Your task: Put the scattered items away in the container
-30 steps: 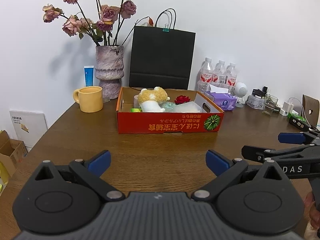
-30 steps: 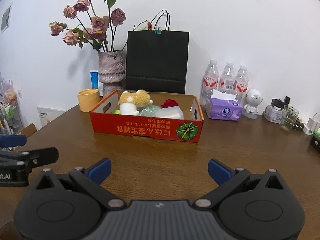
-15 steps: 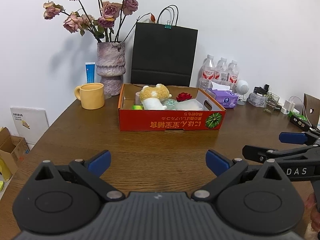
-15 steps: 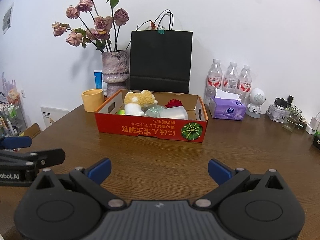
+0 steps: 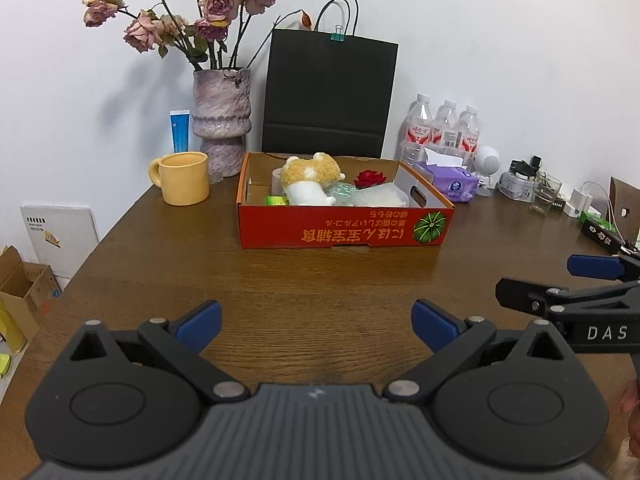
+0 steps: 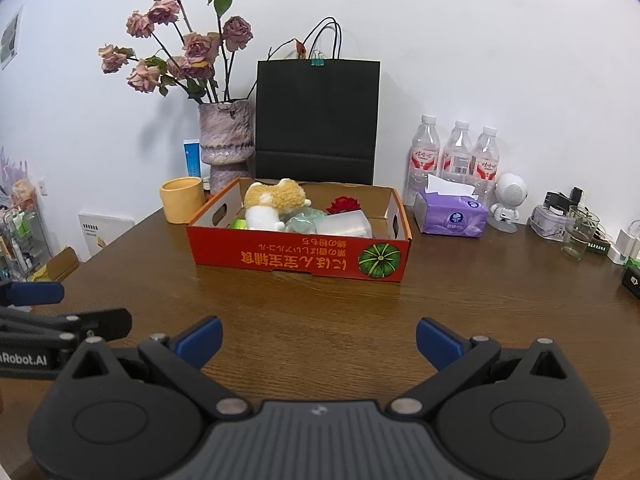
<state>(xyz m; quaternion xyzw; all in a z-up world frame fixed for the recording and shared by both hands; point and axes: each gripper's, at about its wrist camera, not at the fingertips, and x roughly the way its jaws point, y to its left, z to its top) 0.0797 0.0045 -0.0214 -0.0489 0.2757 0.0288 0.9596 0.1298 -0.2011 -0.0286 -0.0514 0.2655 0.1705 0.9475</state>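
Observation:
A red cardboard box (image 5: 344, 232) (image 6: 300, 258) stands mid-table. Inside it lie a yellow-and-white plush toy (image 5: 310, 180) (image 6: 272, 202), a red flower (image 5: 370, 178) (image 6: 343, 204), a clear plastic tub (image 5: 380, 198) (image 6: 344, 226) and a small green item (image 5: 276, 200). My left gripper (image 5: 316, 322) hovers open over bare wood well in front of the box, nothing between its blue pads. My right gripper (image 6: 318, 338) is open too, likewise empty. Each gripper shows at the edge of the other's view, right gripper (image 5: 568, 284) and left gripper (image 6: 60, 308).
Behind the box stand a vase of dried roses (image 5: 222, 120), a black paper bag (image 5: 328, 92), a yellow mug (image 5: 182, 178), three water bottles (image 6: 456, 156), a purple tissue pack (image 6: 450, 214), a small white robot figure (image 6: 508, 200) and a glass (image 6: 578, 232). Cartons sit on the floor at left.
Both grippers have risen and pulled back slightly, so the box looks lower and a bit further off. Both stayed open. Nothing on the table moved.

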